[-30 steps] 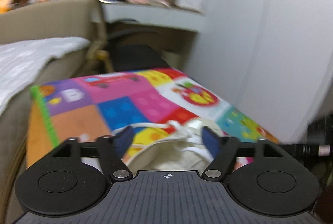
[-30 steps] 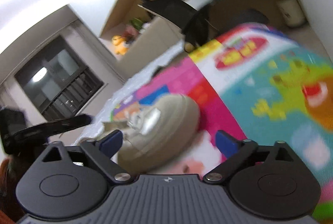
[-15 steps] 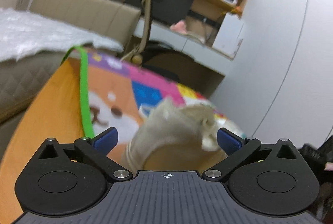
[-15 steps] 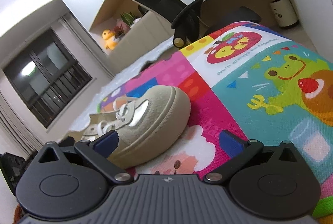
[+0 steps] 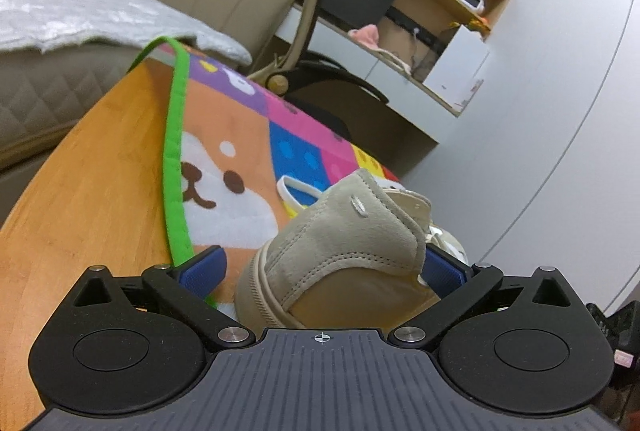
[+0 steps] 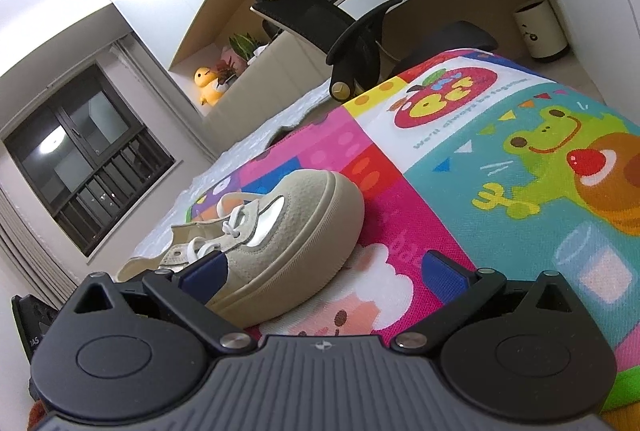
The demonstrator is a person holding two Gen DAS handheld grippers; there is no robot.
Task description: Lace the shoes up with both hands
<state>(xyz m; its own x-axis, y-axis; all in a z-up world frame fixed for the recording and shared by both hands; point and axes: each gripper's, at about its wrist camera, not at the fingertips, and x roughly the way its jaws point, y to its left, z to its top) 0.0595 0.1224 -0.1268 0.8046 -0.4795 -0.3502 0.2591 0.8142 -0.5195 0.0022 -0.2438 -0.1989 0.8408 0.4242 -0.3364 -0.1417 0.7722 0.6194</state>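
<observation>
A beige suede shoe (image 5: 344, 251) with white laces (image 6: 234, 227) lies on a colourful play mat (image 6: 500, 167). In the left wrist view I see its heel close up, between my open left gripper's (image 5: 322, 267) blue fingertips, not clamped. A white lace loop (image 5: 298, 189) lies on the mat beyond the heel. In the right wrist view the shoe (image 6: 288, 235) shows from its toe side. My right gripper (image 6: 324, 269) is open and empty, its left fingertip beside the shoe's side, near the eyelets.
The mat with a green border (image 5: 176, 151) covers a wooden table (image 5: 80, 199). A bed with a grey blanket (image 5: 80, 11) is behind. An office chair (image 6: 344, 31) and a desk (image 5: 360, 71) stand past the table. A white bin (image 6: 540, 31) is on the floor.
My left gripper has swung around to the shoe's heel and dropped low; its jaws have widened. My right gripper has steadied and moved closer to the shoe's side.
</observation>
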